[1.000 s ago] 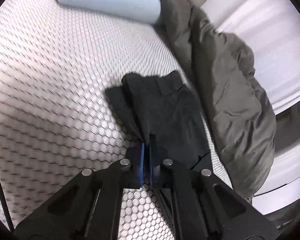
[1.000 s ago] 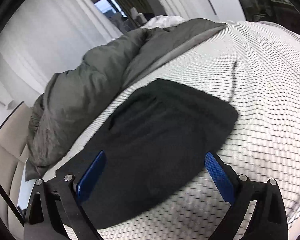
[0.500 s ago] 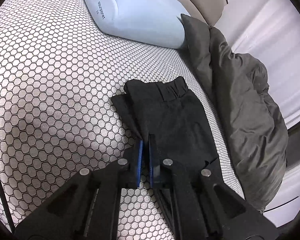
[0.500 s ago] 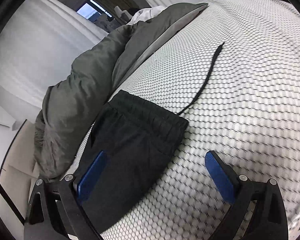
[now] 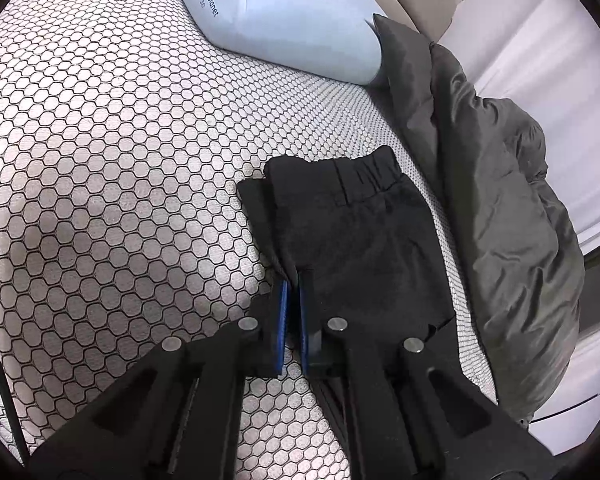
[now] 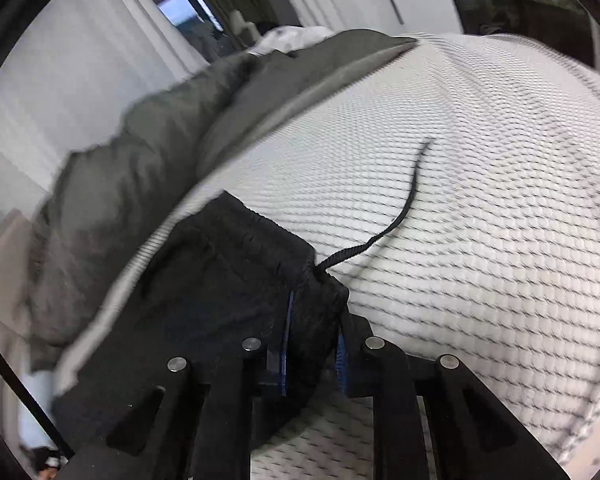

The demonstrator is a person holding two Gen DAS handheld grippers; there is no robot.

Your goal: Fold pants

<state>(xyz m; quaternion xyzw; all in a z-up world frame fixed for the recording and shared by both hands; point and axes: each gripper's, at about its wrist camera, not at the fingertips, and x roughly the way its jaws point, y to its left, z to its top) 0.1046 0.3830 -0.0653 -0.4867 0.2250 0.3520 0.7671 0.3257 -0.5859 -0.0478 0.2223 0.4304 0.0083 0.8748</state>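
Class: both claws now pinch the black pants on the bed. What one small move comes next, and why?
Probably lift both together. The left claw grips the black fabric pants at one edge; the right claw has just closed on the waistband corner.

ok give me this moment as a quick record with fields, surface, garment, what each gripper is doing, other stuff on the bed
surface: mattress with a honeycomb pattern
garment: black pants, partly folded, elastic waistband showing
left gripper: shut on an edge of the pants
right gripper: jaws have just been closing, now pinching the waistband corner
drawstring: trails loose across the mattress from that corner
other items: grey duvet bunched beside the pants, pale blue pillow beyond
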